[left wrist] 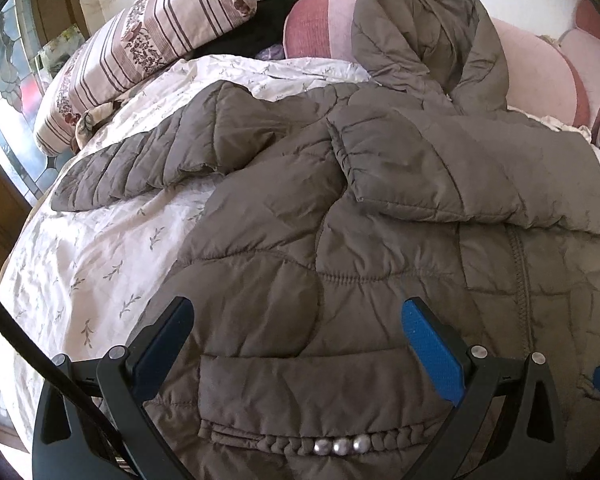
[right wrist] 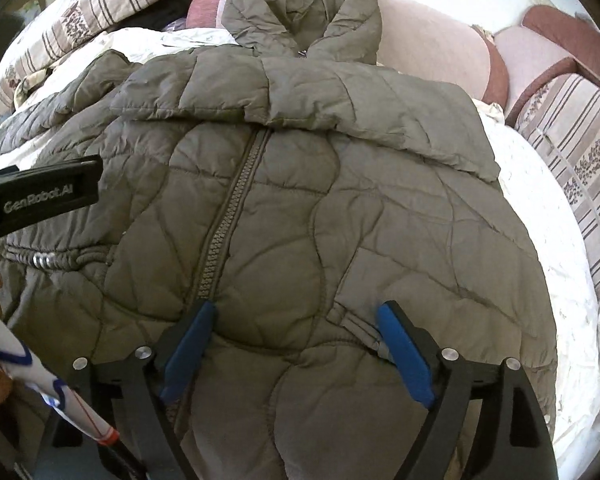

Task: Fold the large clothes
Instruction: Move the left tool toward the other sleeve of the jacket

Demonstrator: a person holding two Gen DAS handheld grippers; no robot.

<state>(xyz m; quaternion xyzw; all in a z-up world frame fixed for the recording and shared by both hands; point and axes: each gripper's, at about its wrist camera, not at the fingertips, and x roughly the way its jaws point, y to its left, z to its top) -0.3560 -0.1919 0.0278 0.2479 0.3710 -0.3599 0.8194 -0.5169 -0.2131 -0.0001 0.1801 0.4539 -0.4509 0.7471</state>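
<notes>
A grey-brown quilted hooded jacket (left wrist: pixel 340 220) lies front up on the bed, hood (left wrist: pixel 428 40) toward the pillows. One sleeve (left wrist: pixel 140 168) stretches out to the left. The other sleeve (left wrist: pixel 440 172) is folded across the chest. My left gripper (left wrist: pixel 298 306) is open, its blue pads wide apart over the lower left front, above a pocket flap with metal snaps (left wrist: pixel 342 446). In the right wrist view the jacket (right wrist: pixel 340 200) fills the frame. My right gripper (right wrist: pixel 296 307) is open beside the zipper (right wrist: pixel 236 200), low on the front, with only puffed fabric between its fingers.
A white leaf-print bedspread (left wrist: pixel 80 272) lies under the jacket. Striped pillows (left wrist: pixel 148 40) and pink cushions (left wrist: pixel 540 76) line the far side. A stained-glass window (left wrist: pixel 4 80) is at the left. A white sleeve (right wrist: pixel 28 364) shows low left in the right wrist view.
</notes>
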